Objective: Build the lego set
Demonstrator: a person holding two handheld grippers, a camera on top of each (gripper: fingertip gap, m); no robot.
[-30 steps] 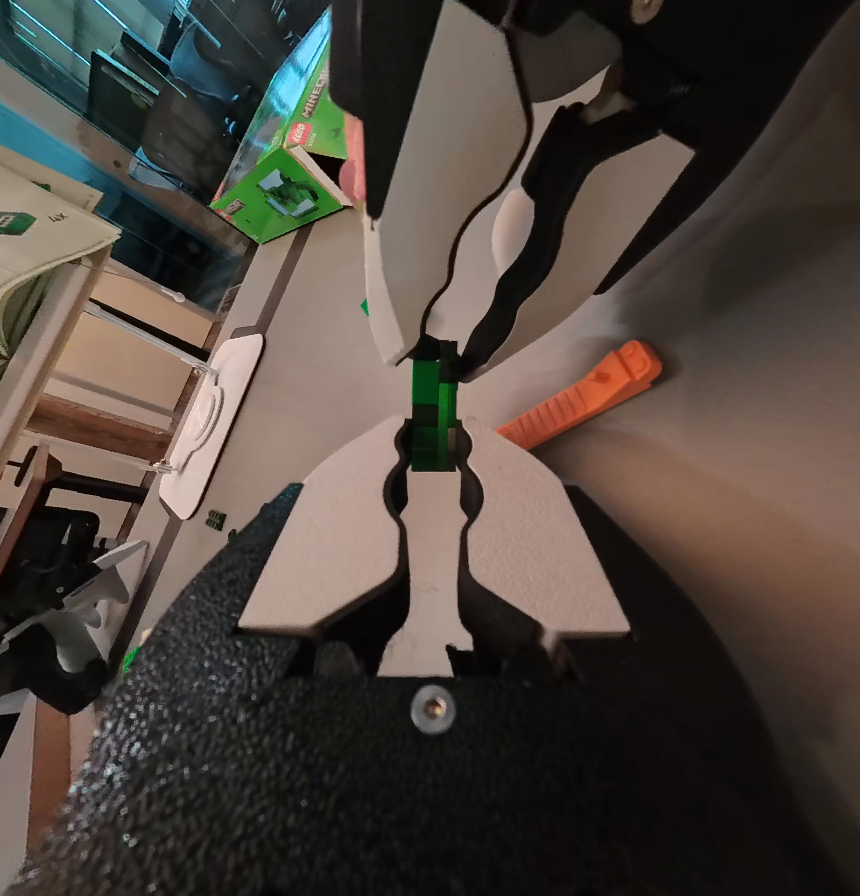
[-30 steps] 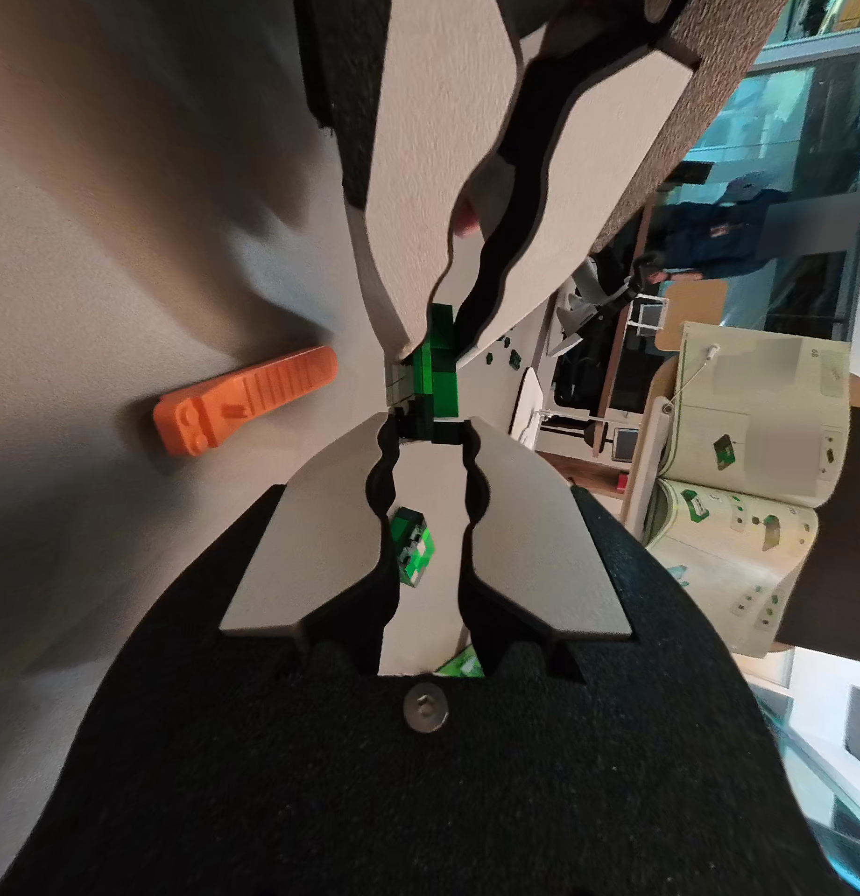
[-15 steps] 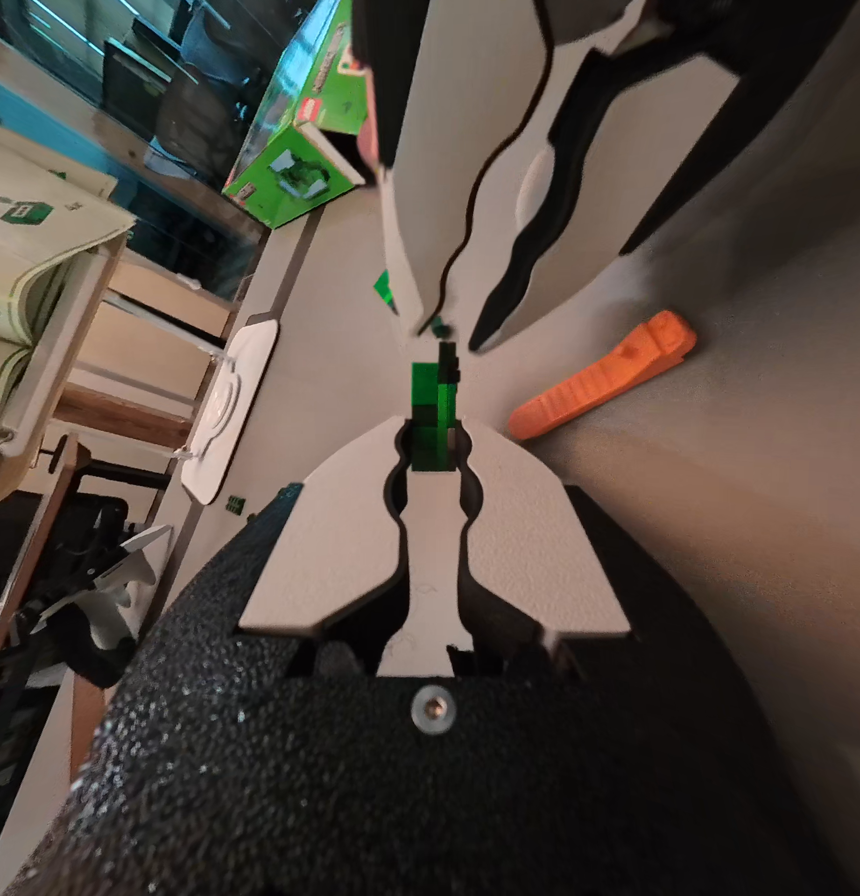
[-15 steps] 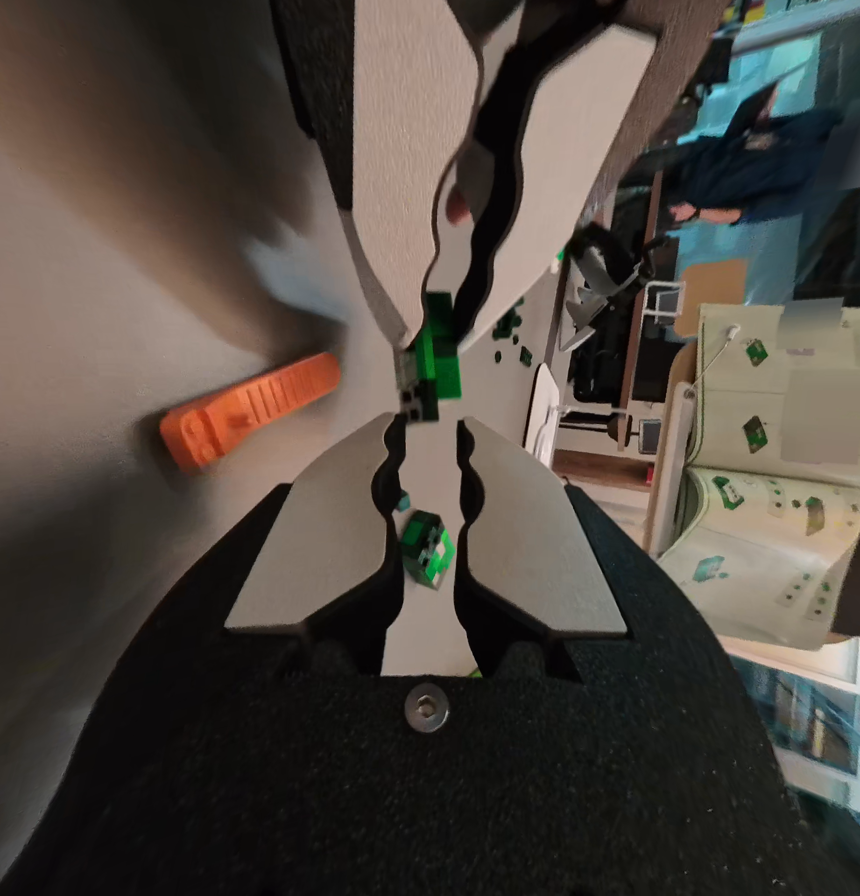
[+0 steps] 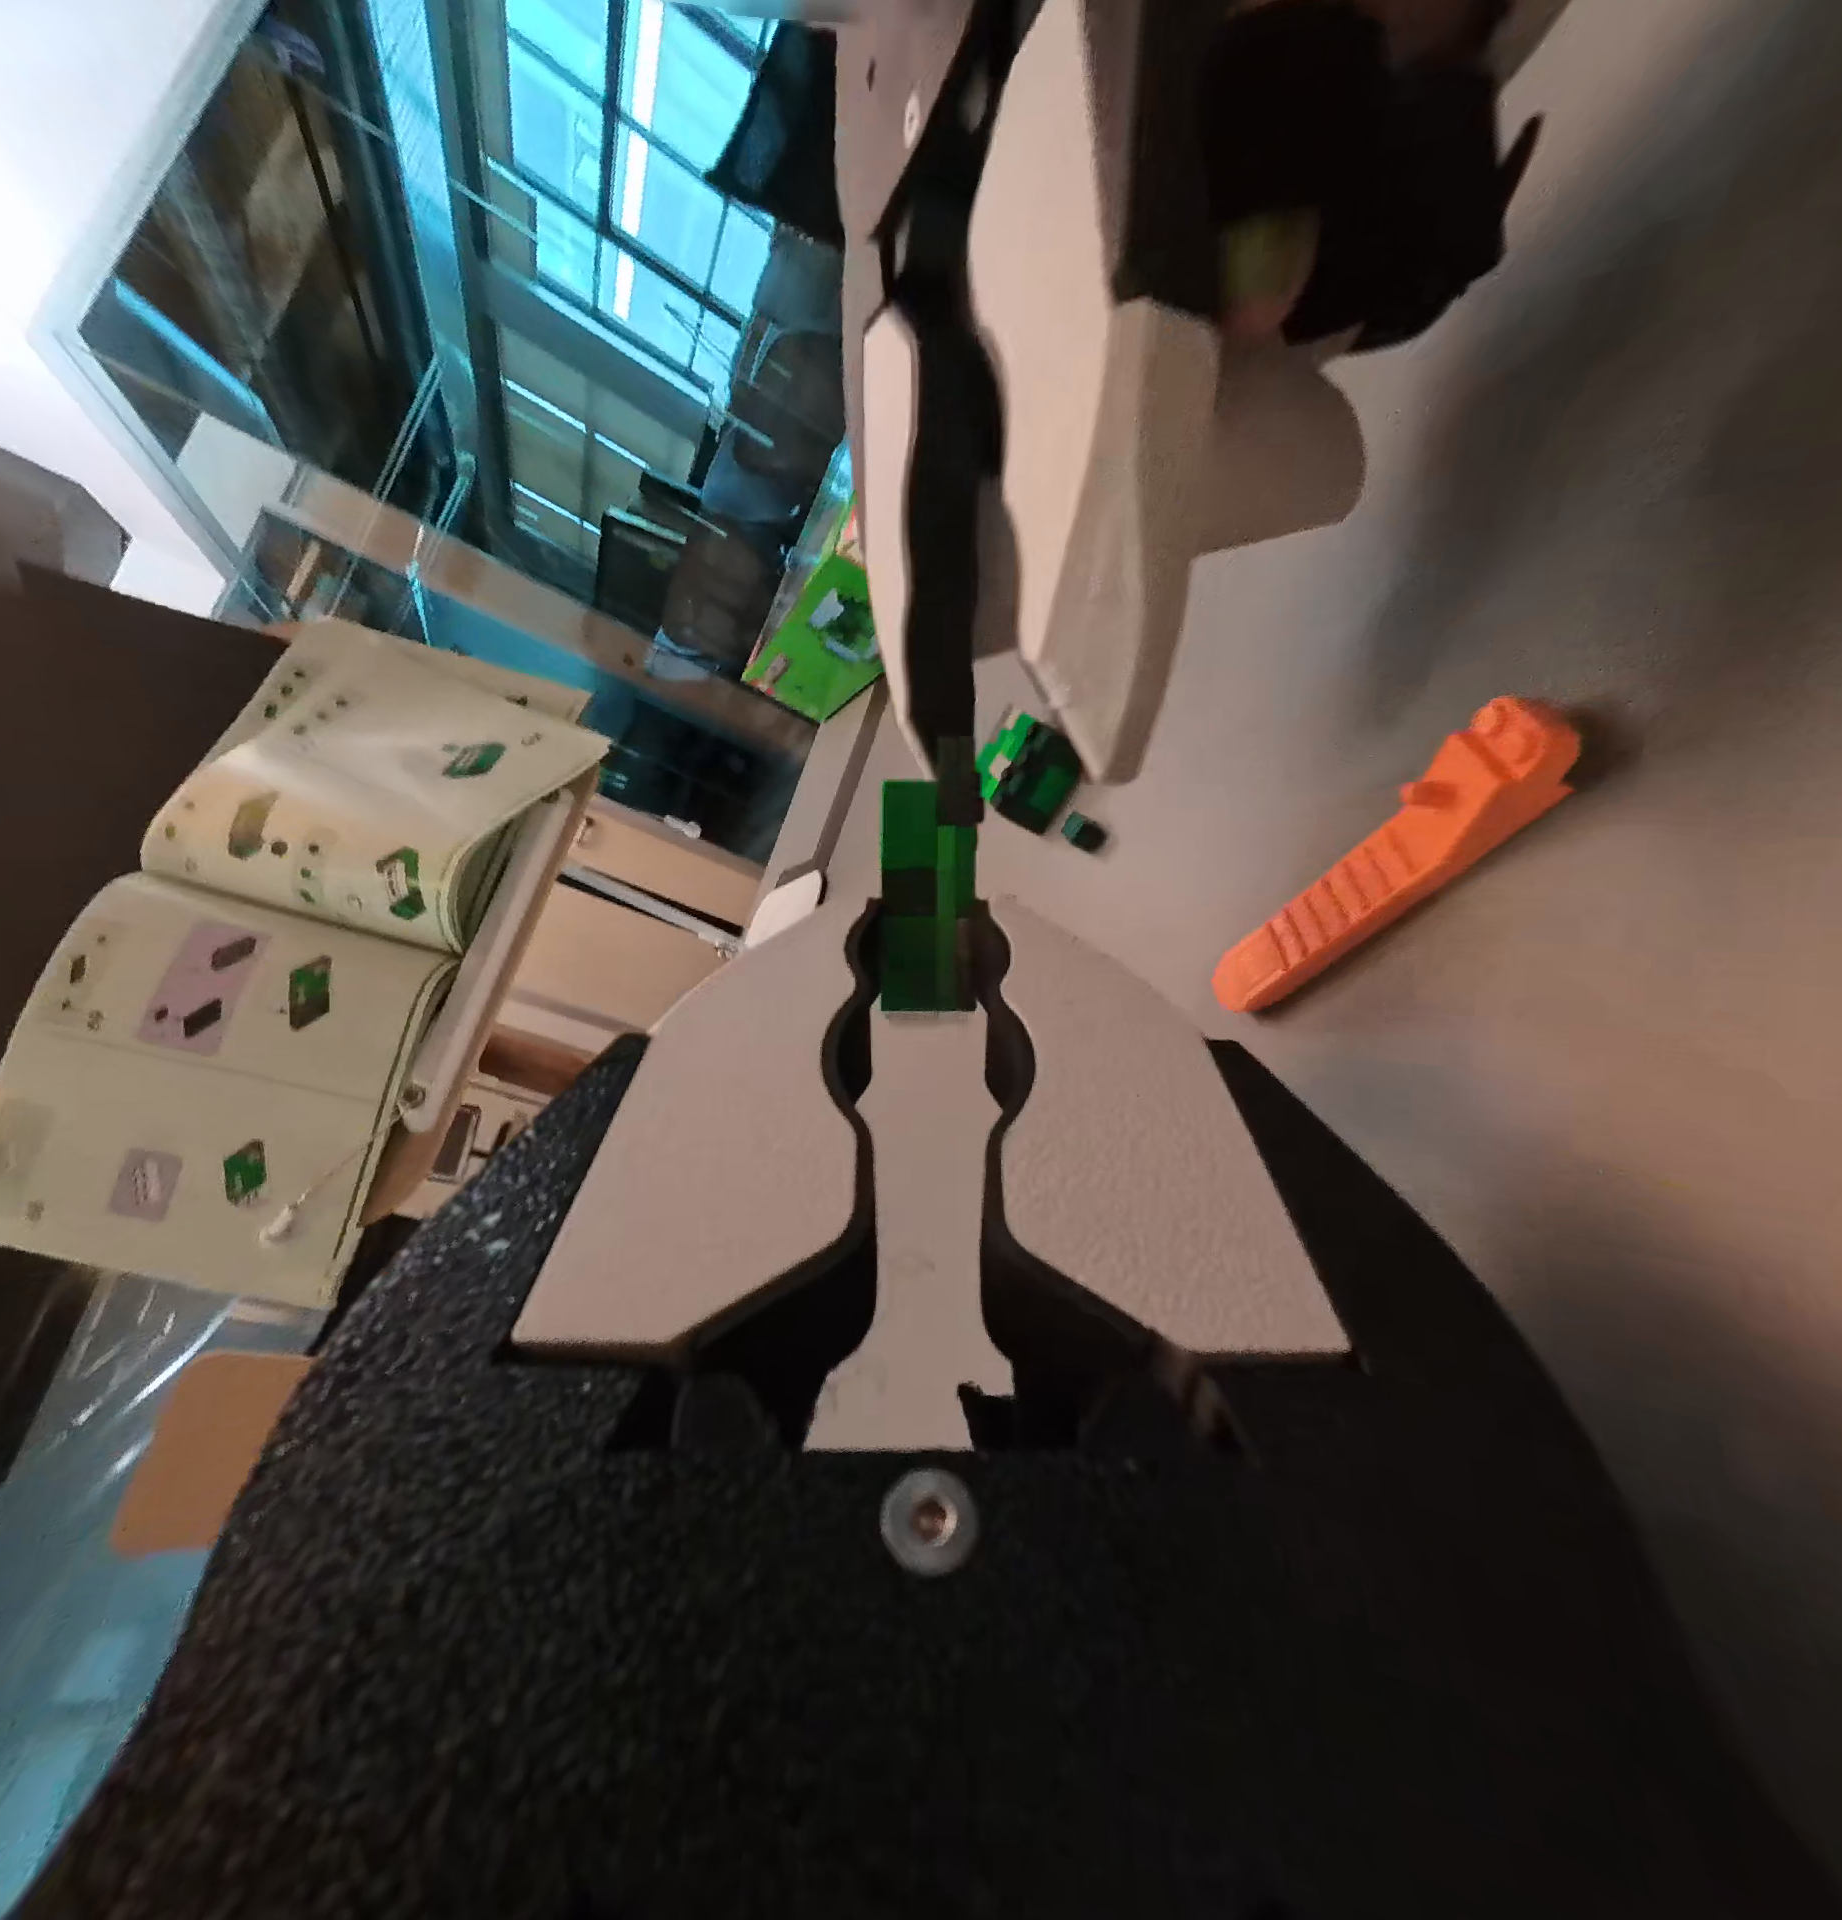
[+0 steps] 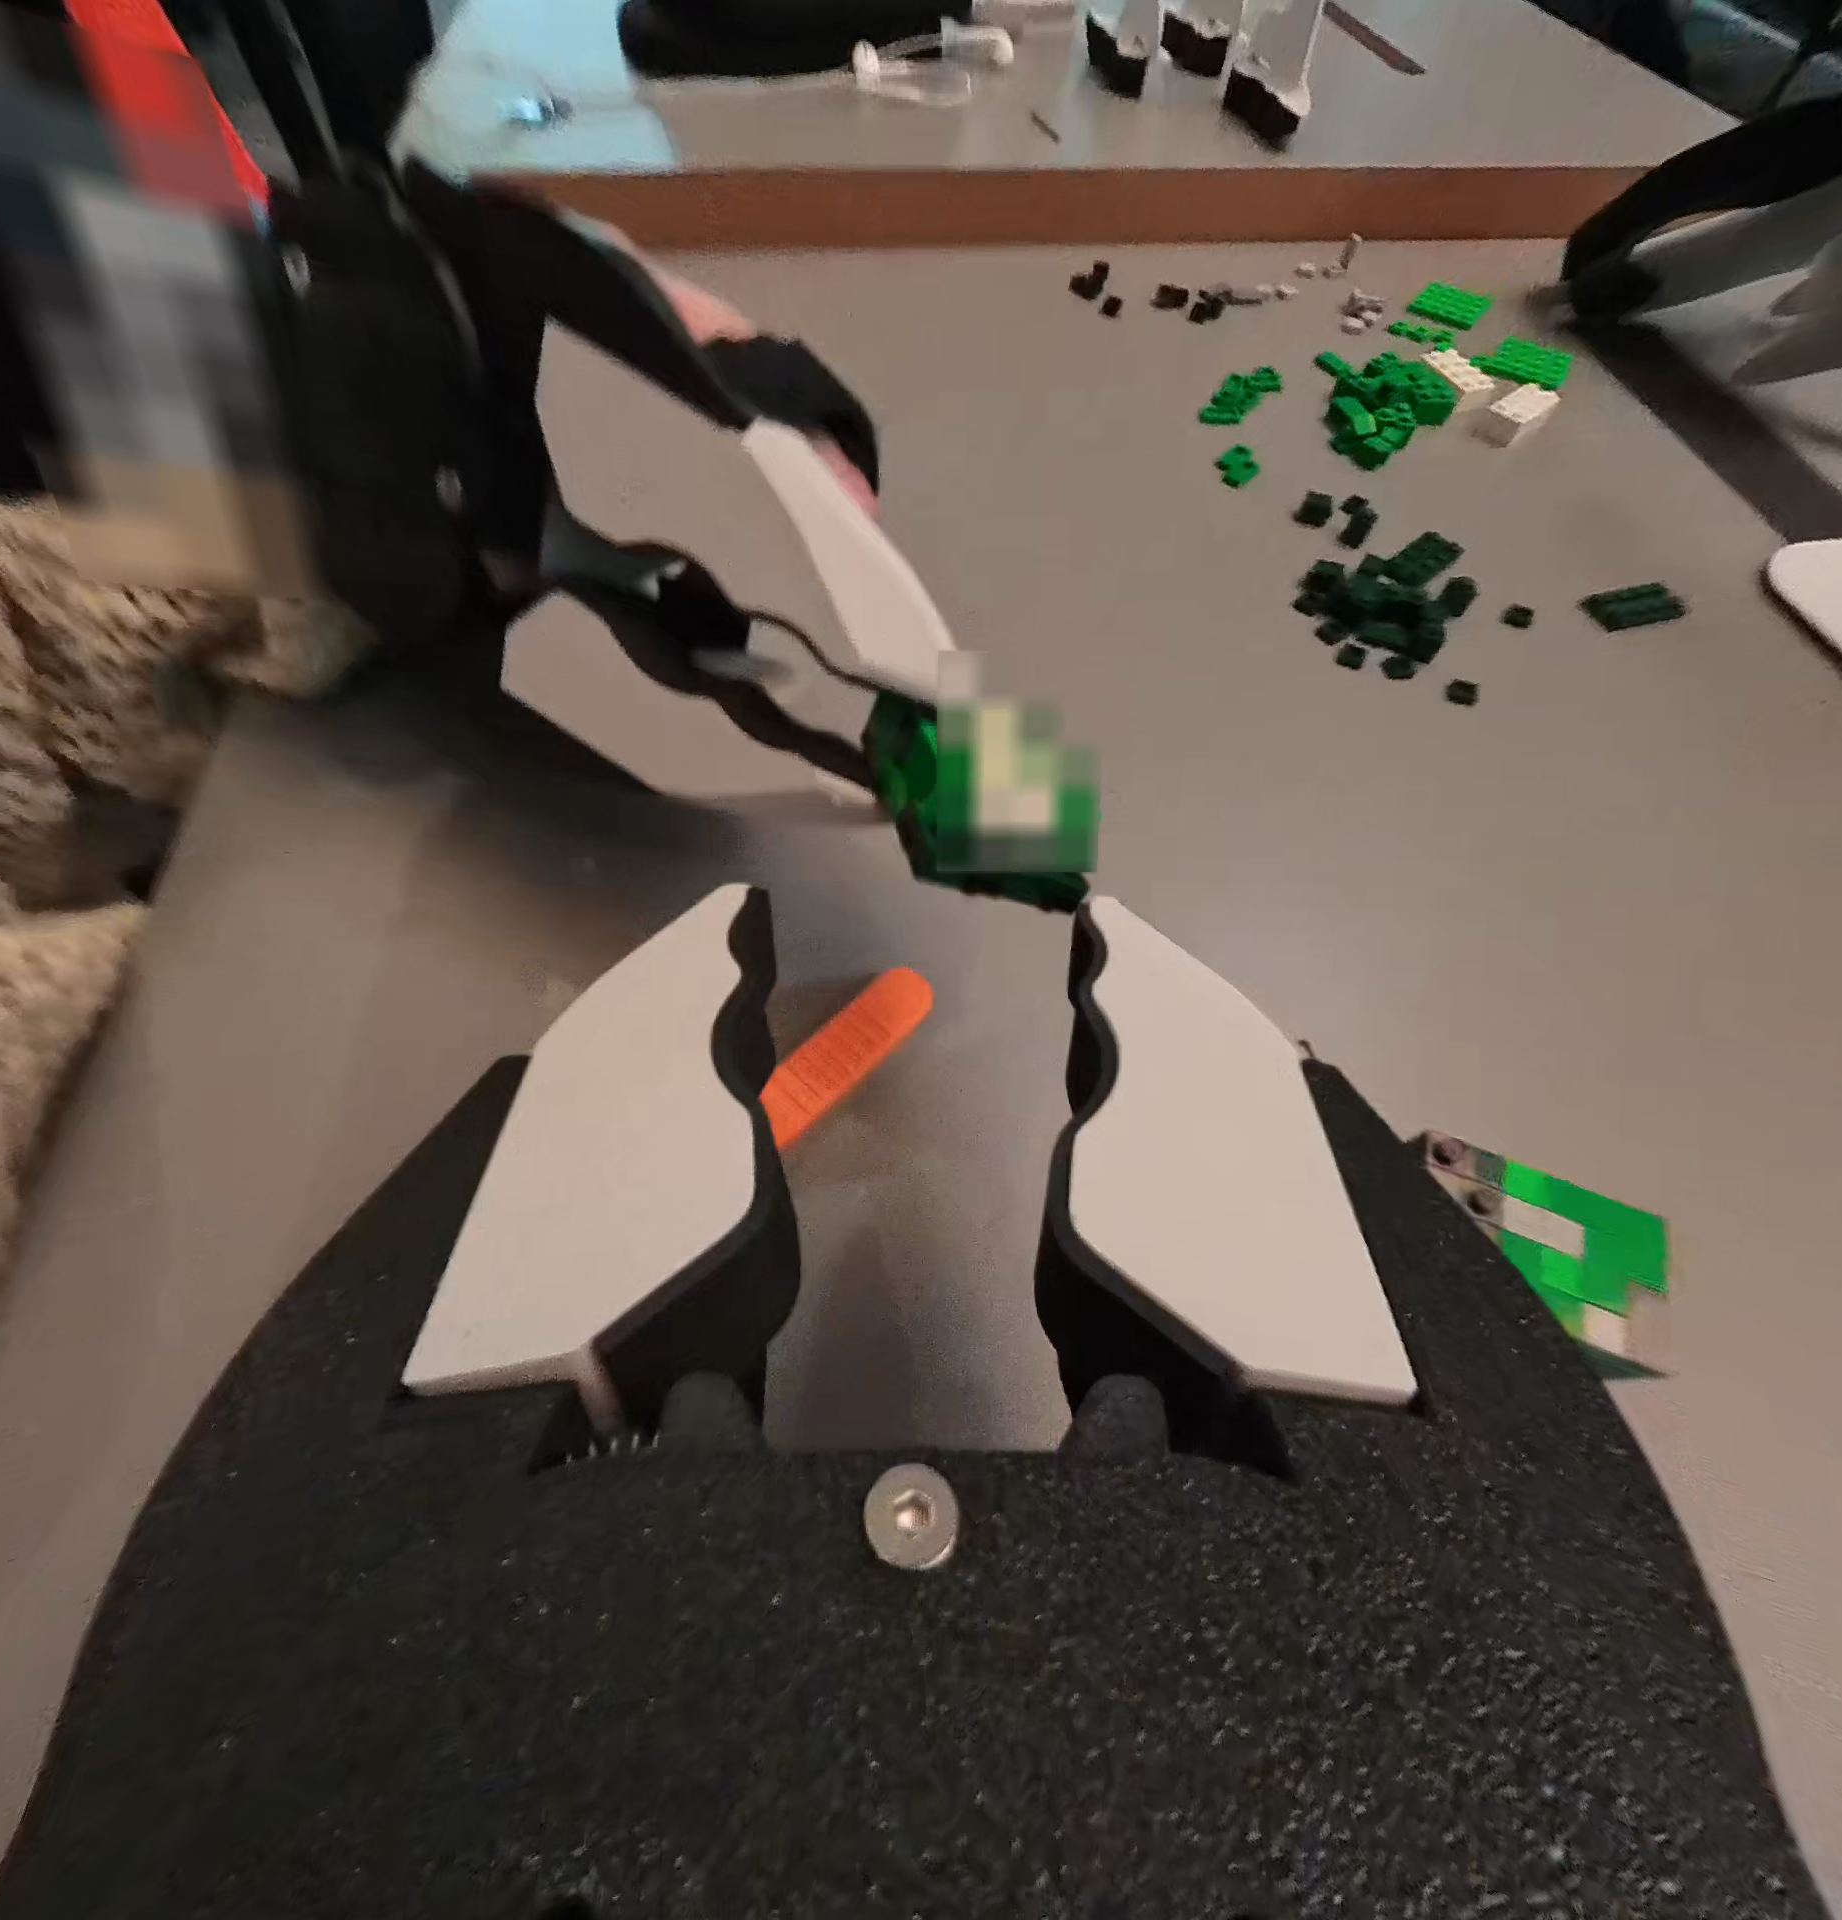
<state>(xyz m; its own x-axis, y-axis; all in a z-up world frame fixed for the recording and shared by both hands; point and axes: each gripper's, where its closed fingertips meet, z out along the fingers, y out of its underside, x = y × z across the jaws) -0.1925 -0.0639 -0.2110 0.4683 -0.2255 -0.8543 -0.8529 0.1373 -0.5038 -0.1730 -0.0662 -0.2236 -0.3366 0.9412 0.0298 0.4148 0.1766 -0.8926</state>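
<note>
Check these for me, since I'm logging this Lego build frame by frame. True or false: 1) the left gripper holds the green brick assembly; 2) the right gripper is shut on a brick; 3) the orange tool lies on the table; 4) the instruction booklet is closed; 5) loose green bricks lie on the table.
1) True: the left gripper is shut on the green brick assembly.
2) False: the right gripper is open and holds nothing.
3) True: the orange tool lies flat on the table, untouched.
4) False: the instruction booklet stands open.
5) True: loose green bricks lie scattered there.
</note>
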